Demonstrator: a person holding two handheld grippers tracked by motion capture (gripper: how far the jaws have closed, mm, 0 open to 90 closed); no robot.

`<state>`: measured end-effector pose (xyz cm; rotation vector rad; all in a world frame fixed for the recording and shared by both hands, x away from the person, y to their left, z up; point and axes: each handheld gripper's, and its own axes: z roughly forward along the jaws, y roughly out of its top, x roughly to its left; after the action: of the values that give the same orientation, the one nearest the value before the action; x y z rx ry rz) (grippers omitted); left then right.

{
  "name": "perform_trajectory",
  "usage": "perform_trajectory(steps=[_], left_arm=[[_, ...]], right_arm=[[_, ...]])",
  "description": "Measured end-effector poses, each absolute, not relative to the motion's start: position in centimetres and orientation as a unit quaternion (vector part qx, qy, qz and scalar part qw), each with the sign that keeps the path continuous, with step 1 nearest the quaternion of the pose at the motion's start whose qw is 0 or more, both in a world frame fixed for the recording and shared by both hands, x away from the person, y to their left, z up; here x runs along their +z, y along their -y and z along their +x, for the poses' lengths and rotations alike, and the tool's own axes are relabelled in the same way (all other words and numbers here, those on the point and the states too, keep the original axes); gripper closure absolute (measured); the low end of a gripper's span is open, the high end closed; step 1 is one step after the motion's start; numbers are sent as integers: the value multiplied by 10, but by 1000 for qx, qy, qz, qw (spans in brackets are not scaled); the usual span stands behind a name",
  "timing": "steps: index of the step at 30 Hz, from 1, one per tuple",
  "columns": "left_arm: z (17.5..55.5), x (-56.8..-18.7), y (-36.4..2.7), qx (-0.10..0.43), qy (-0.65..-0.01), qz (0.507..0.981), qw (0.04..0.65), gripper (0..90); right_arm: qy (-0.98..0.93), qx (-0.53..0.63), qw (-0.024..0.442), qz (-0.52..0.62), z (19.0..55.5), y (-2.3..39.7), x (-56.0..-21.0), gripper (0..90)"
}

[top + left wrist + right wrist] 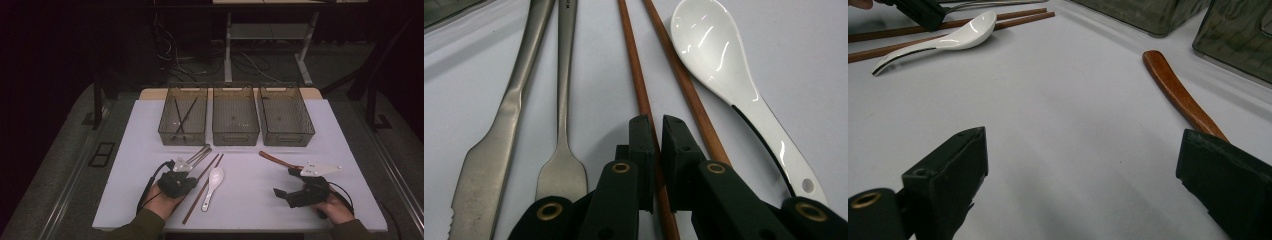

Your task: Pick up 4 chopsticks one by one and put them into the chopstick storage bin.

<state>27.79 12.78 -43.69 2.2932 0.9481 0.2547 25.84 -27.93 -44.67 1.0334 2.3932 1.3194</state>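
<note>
Left tongs (656, 137) clamp chopstick (636, 75) on tabletop (250, 200), not lifted; right tongs (1083, 185) wide, idle. Left bin (165, 127) holds chopsticks; spoon (214, 181), cutlery unsorted.

Dim room; the pale desk (250, 200) alone catches light, its surroundings nearly black. Overhead light streaks glare across the white spoon (724, 60). Close-up pictures look soft, with faint shadows beside the spoon.
</note>
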Motion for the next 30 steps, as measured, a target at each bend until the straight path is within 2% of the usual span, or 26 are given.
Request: perform_trajectory(steps=[11,30], left_arm=[[279,-440,-133,80,-381,859,332,821],[278,-438,-131,96,-386,859,322,840]], right_arm=[[-814,448,110,352,258,279,-447,62],[-815,448,110,351,258,279,-447,62]])
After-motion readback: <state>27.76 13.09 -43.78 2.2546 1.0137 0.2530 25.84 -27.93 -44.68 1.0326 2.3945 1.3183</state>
